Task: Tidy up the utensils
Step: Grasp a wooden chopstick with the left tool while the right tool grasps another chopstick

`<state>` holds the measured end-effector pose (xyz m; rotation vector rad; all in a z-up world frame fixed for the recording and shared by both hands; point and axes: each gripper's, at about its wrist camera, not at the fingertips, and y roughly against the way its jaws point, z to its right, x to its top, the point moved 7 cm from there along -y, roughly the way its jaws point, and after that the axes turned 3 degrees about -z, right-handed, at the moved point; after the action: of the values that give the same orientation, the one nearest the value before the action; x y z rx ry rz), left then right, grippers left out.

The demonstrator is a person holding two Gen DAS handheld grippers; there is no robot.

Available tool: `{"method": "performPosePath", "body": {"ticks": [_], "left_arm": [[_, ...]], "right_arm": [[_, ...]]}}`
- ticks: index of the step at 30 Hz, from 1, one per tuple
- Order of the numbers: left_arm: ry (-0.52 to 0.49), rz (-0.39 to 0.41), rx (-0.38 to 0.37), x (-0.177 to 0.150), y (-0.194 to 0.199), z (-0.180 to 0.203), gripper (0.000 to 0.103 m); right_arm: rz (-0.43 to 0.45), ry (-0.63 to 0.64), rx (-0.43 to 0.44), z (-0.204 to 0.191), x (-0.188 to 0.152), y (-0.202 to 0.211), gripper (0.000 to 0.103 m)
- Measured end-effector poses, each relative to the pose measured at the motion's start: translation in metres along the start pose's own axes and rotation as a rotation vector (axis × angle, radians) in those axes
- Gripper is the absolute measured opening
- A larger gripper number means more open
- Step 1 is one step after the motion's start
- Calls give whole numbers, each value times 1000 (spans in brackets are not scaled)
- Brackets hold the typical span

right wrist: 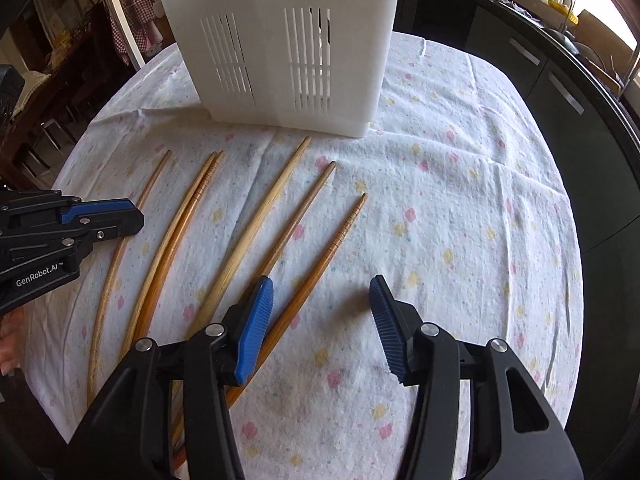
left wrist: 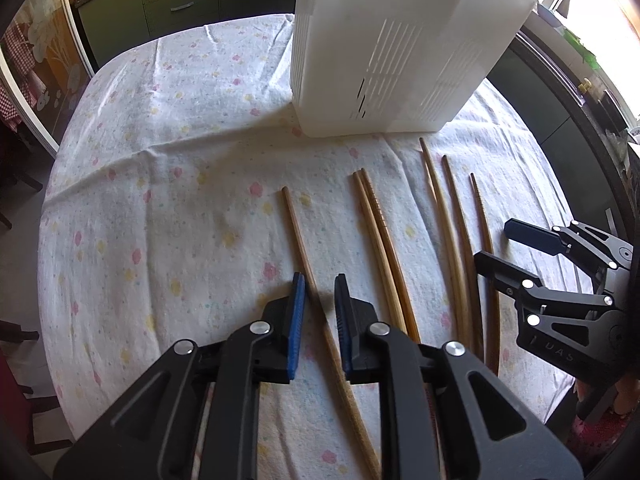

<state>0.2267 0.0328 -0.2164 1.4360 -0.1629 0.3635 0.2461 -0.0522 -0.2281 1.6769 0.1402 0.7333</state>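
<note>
My left gripper (left wrist: 320,280) is slightly parted around the leftmost brown wooden chopstick (left wrist: 298,232) on the floral tablecloth (left wrist: 160,160) — pads not pressing; right gripper (right wrist: 322,292) open, empty.

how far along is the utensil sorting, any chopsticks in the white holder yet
Nothing visibly done: all six chopsticks lie on the tablecloth before the white holder. Left gripper is open astride the leftmost chopstick; right gripper is open, empty. All six remain.

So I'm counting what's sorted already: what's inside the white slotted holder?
Mostly hidden. The white slotted holder has opaque walls and its open top is out of both views. Through the slots only dark gaps show, nothing identifiable. Six chopsticks lie on the tablecloth before it.
</note>
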Motion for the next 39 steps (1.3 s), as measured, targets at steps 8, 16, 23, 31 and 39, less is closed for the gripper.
{"method": "performPosePath", "body": {"ticks": [8, 16, 23, 31, 39], "left_arm": [[-25, 8, 14, 0, -1, 6, 27], [-19, 1, 1, 1, -1, 4, 27], [-12, -1, -12, 3, -1, 2, 27], [-15, -2, -15, 2, -1, 2, 27], [-20, -3, -19, 3, 0, 2, 27]], "right_arm": [[39, -63, 81, 0, 24, 7, 36], [5, -64, 19, -6, 46, -13, 33], [78, -54, -50, -10, 65, -2, 32], [-4, -109, 137, -19, 58, -7, 22], [-30, -119, 111, -7, 36, -8, 21]]}}
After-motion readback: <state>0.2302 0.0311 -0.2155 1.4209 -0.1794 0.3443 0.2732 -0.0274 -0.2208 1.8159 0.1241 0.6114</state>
